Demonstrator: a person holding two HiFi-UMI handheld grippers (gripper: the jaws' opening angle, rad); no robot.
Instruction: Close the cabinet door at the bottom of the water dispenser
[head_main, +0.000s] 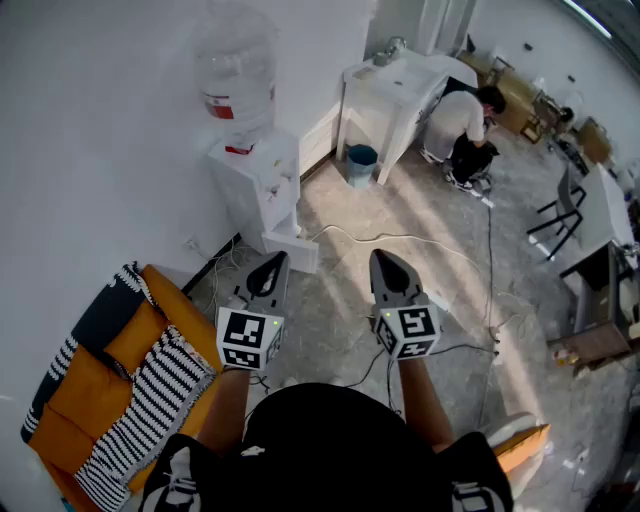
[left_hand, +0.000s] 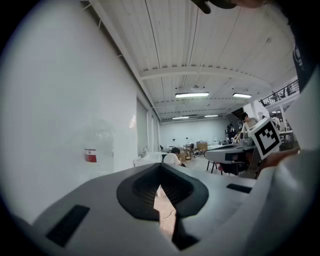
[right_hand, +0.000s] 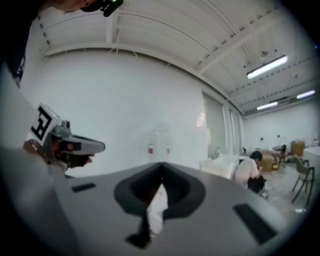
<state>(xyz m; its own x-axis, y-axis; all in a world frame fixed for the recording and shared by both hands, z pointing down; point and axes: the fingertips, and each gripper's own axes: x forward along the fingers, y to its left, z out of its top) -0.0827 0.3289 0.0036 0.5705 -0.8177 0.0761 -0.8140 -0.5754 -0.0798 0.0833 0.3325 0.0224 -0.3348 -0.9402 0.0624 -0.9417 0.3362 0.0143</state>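
The white water dispenser (head_main: 256, 180) stands against the wall with a clear bottle (head_main: 237, 70) on top. Its bottom cabinet door (head_main: 292, 249) stands swung out over the floor. Both grippers are held level in front of me, short of the dispenser. My left gripper (head_main: 273, 262) points toward the open door, its jaws together with nothing in them. My right gripper (head_main: 386, 260) is further right, also shut and empty. The left gripper view has the left gripper (left_hand: 161, 171) and the bottle's red label (left_hand: 90, 155). The right gripper view shows the right gripper (right_hand: 161, 170) and the bottle (right_hand: 159, 142).
An orange seat with a striped blanket (head_main: 120, 370) sits at my left. Cables (head_main: 400, 240) trail over the floor ahead. A blue bucket (head_main: 361, 160) stands under a white table (head_main: 395, 80), where a person (head_main: 468, 125) crouches. Desks and chairs (head_main: 590, 220) fill the right.
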